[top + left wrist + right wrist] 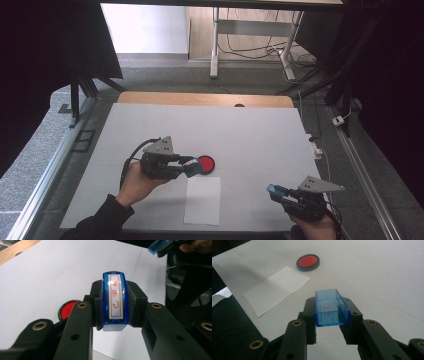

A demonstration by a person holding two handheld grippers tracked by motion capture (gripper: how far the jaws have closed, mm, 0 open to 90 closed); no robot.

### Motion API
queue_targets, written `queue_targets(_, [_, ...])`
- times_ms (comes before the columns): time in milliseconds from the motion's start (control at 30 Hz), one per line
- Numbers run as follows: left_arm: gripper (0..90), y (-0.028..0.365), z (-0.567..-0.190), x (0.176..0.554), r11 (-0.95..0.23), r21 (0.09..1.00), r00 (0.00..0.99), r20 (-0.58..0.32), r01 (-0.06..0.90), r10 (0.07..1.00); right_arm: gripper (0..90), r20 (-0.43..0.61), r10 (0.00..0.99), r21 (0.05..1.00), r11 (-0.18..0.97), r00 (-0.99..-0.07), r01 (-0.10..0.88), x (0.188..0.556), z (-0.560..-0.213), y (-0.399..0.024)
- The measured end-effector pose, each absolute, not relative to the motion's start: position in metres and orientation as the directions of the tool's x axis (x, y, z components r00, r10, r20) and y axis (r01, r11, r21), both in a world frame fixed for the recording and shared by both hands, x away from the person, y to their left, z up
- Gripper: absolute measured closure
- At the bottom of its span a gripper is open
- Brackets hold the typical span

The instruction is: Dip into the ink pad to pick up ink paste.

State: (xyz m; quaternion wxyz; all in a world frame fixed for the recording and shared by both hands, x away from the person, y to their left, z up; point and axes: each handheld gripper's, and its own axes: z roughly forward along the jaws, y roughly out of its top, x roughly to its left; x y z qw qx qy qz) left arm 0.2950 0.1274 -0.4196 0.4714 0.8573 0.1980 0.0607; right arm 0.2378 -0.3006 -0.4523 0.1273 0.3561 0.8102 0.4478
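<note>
stamp: we've got the blue stamp (114, 302) pinched between the jaws of the left gripper (192, 166), label side up toward the camera, red characters showing. It hangs just beside the ink pad (206, 163), near the middle of the tabletop (250, 135).
cap: the clear blue cap (331, 308) sits clamped in the jaws of the right gripper (274, 190), open side up, low over the tabletop and well apart from the rest.
paper: a white sheet (202, 200) lies flat just on our side of the ink pad, nothing on it.
handling: our guess is the stamp is light, hard plastic with glossy sides, so a bit slippery. Gripping the two long flat sides, like now, looks right.
cap handling: thin-walled and hollow, probably flexes or cracks if squeezed hard. Hold it by the side walls, gently.
ink pad: shallow round tin, red face open, likely slides if pushed sideways.
</note>
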Motion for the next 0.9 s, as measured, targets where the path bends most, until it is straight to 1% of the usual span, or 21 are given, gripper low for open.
queue_targets(200, [69.5, 0.123, -0.424, 0.304, -0.496, 0.816, 0.904, -0.073, 0.297, 0.422, 68.7, 0.116, 0.687, 0.818, 0.344, -0.717, 0.462, 0.238, -0.452, -0.301])
queue_targets(367, [69.5, 0.119, -0.428, 0.311, -0.498, 0.8, 0.889, -0.092, 0.334, 0.448, 68.6, 0.117, 0.686, 0.817, 0.345, -0.718, 0.463, 0.238, -0.452, -0.301])
queue_targets(900, [69.5, 0.106, -0.439, 0.338, -0.499, 0.776, 0.862, -0.108, 0.385, 0.495, 68.7, 0.115, 0.683, 0.815, 0.349, -0.721, 0.462, 0.238, -0.453, -0.3])
